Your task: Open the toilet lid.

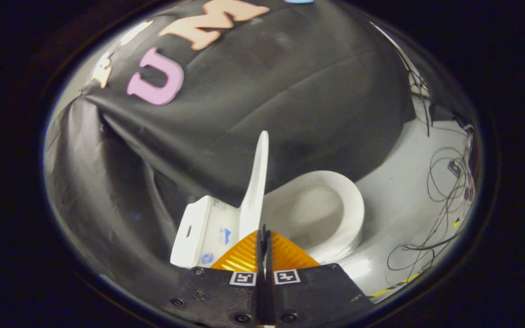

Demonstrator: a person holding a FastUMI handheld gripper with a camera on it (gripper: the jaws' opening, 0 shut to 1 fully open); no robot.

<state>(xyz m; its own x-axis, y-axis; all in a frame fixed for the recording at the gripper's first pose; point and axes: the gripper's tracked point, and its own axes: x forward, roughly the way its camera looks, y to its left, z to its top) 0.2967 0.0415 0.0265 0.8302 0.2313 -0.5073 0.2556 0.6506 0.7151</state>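
Toilet lid (257, 182) upright (edge-on) just beyond closed gripper (264, 239) fingertips.

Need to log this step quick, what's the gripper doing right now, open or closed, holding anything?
Gripper: fingers shut together with nothing between them, just short of the raised toilet lid.

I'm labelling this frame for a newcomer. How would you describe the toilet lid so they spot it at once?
Find the white toilet in front of the black cloth wall. The lid is the thin white slab standing upright between tank and open seat, just beyond the shut gripper. Unlike them, it shows edge-on.
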